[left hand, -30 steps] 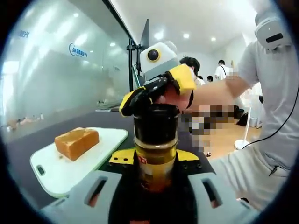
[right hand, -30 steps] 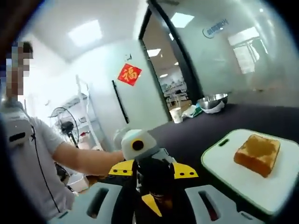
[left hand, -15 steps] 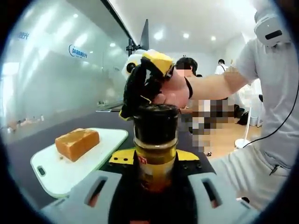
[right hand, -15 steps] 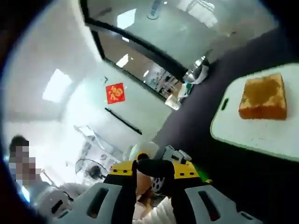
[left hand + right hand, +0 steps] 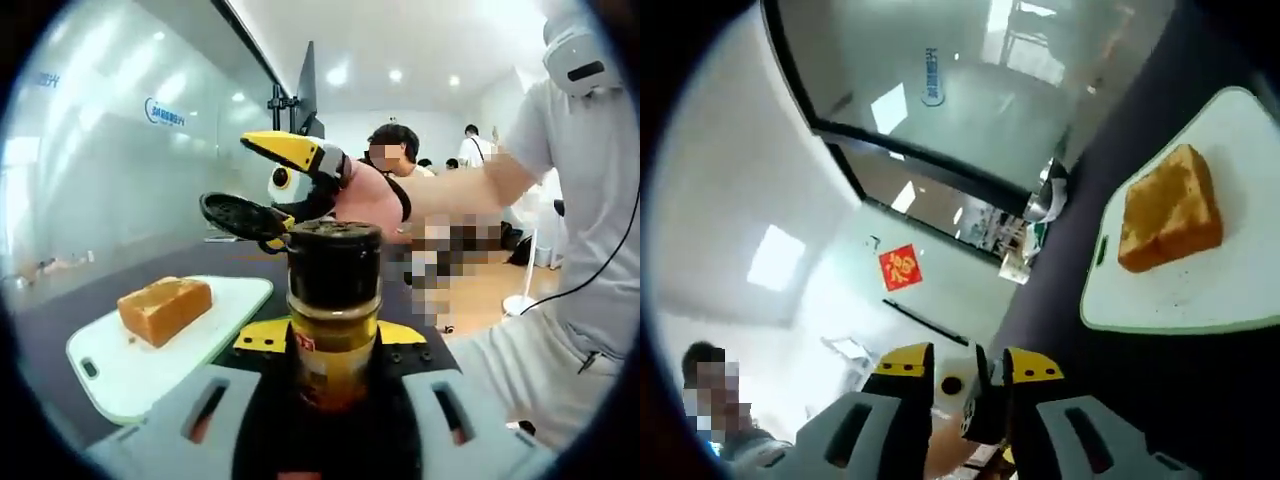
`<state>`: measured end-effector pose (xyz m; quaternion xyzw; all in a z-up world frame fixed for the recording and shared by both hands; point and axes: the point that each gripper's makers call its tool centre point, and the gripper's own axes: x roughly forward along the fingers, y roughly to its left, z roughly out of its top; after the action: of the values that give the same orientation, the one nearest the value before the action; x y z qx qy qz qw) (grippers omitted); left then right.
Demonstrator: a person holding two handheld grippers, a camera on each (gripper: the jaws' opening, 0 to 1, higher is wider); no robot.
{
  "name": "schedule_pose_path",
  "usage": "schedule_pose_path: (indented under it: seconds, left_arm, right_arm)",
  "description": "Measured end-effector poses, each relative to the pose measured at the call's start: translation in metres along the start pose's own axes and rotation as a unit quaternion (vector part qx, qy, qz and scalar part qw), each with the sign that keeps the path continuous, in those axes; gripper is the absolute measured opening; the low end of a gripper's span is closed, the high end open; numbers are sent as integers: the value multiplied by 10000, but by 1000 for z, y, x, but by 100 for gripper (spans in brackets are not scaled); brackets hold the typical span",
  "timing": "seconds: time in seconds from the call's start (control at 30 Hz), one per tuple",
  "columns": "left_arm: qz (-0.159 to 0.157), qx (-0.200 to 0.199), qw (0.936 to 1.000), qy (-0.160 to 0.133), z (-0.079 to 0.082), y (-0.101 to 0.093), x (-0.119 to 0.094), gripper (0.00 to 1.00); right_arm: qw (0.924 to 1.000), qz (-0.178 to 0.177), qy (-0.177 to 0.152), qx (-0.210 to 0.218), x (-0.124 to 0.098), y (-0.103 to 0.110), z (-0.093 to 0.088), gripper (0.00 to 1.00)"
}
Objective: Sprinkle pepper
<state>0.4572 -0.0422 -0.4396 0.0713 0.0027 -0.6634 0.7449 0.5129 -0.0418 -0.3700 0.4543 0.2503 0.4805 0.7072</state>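
Holding the pepper jar (image 5: 333, 310) upright, my left gripper (image 5: 330, 400) had its jaws pinched on the jar's lower body, nearest the lens in the left gripper view. At the jar's top the black flip lid (image 5: 238, 214) now stood swung open to one side. Half a second earlier it had sat shut under the right gripper's jaws; one second earlier those jaws had been gripping the cap. So the opening step read as done, and the shaker top (image 5: 334, 230) was exposed.

Just behind the jar, the right gripper (image 5: 300, 175) showed its yellow-tipped jaws parted around the raised lid's edge. In the right gripper view its own jaws (image 5: 960, 385) stood close together with a thin dark edge between them, most likely that lid; I could not tell whether they pressed on it.

Farther out on the dark table (image 5: 60, 310) lay the white cutting board (image 5: 150, 360) carrying the slice of toast (image 5: 165, 306), well apart from the jar. My judgement: next, release the lid, carry the jar over the toast and tip it. Other people stood in the far background.
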Motion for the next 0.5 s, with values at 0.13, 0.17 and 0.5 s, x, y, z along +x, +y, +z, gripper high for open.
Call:
schedule_pose_path:
  seconds: [0.13, 0.17, 0.5]
  left_arm:
    - [24, -23, 10000, 1, 1, -1, 0, 20]
    - [23, -24, 10000, 1, 1, -2, 0, 20]
    - [38, -40, 10000, 0, 2, -1, -1, 20]
  right_arm:
    - [9922, 59, -1027, 704, -30, -14, 8, 27]
    - [9897, 35, -1213, 756, -36, -17, 8, 25]
    - [9672, 4, -2214, 1242, -63, -33, -8, 25]
